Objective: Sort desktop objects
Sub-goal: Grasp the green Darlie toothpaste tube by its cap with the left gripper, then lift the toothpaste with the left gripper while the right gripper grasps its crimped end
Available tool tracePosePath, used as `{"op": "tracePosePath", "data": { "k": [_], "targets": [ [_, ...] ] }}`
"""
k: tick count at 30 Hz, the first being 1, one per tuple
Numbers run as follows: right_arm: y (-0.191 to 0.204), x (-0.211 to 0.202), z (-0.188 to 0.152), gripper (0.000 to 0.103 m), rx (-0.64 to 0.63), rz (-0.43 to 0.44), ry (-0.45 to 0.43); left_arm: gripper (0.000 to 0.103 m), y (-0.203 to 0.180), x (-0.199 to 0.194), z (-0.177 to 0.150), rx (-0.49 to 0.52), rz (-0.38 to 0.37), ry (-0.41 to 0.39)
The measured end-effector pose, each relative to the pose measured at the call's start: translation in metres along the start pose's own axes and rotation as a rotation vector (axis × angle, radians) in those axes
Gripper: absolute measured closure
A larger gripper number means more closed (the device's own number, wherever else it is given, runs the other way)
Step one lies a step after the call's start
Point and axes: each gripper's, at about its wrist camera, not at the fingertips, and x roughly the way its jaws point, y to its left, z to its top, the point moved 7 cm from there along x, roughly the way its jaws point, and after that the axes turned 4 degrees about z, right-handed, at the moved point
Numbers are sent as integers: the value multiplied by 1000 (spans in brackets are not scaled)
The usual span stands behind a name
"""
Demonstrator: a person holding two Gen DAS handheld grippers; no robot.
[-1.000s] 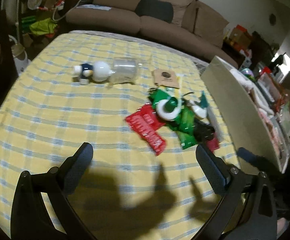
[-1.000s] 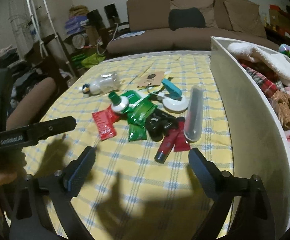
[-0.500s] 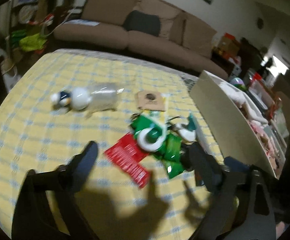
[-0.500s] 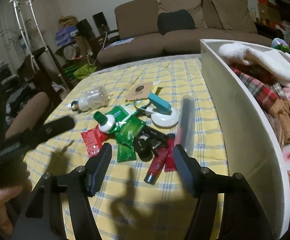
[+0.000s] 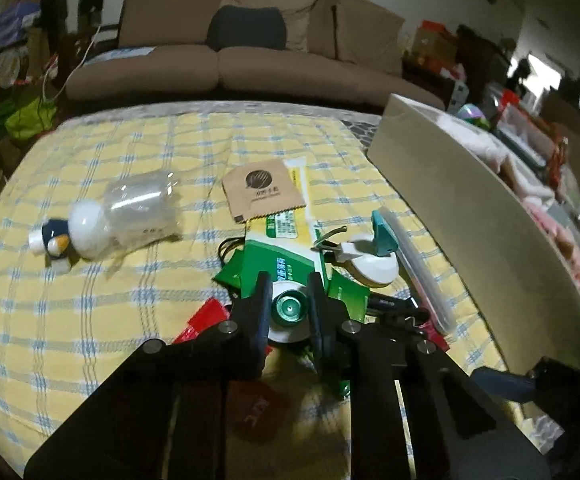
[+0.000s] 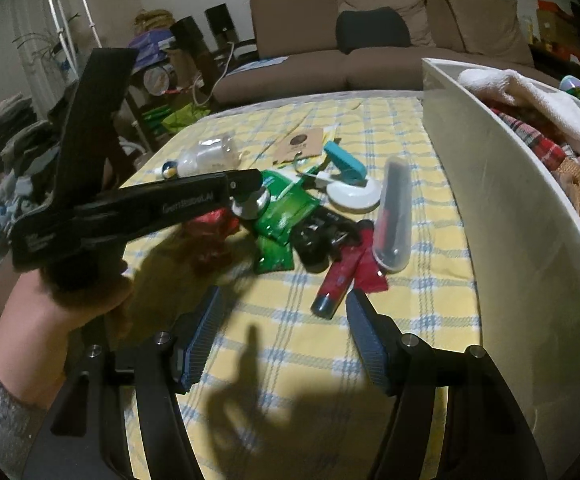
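Yellow checked cloth covers the surface [image 5: 102, 308], with a brown sofa [image 5: 226, 52] behind it and a white bin [image 6: 501, 216] of fabrics along its right edge. Near the middle lies a heap of small things: green sachets [image 6: 286, 216], a red packet [image 6: 210, 224], a red tube [image 6: 337, 280], a clear toothbrush case [image 6: 393, 216], a white round tape dispenser with a teal clip [image 5: 373, 260], and a brown paper sachet [image 5: 262, 192] farther back. Off to the left, apart from the heap, a clear bottle with a penguin cap [image 5: 110, 220] lies on its side. The left hand-held gripper [image 5: 288, 308] is clenched on the green-capped toothpaste tube [image 5: 290, 309], its fingers pressing either side of the cap at the near end of the heap; the tube's green and white body runs away over the sachets. From the right wrist view this gripper reaches in from the left, held by a bare hand [image 6: 70, 304]. The right hand-held gripper [image 6: 282, 332] hangs released above bare cloth, jaws spread and holding nothing, just short of the red tube.
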Motion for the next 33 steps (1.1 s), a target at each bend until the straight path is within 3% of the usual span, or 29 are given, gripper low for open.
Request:
{"op": "tracePosePath", "data": {
  "k": [5,10,14,18,20,24,30,33],
  "targets": [
    [4,-7,-1,37,12,30,8,88,10,-22,-8,-62,-19,21],
    [10,-26,6,36,92,132,1,88,13,-79,-28,-95,-29,34],
    [10,-30,4,36,234,248,41,88,6,-125,-61,-119,-36,43],
    [16,-7,-17,36,433,372,154,88,-8,-147,-109,-167,-66,93],
    [24,3,-30,42,456,383,210,88,-13,-153,-123,-184,-93,100],
    [40,8,-49,88,470,416,260,88,-30,-160,-144,-195,-154,125],
    [61,-25,-29,94,319,418,211,88,-60,-174,-148,-166,-199,99],
    [49,-42,-29,91,299,354,230,86,-56,-176,-153,-143,-98,90]
  ]
}}
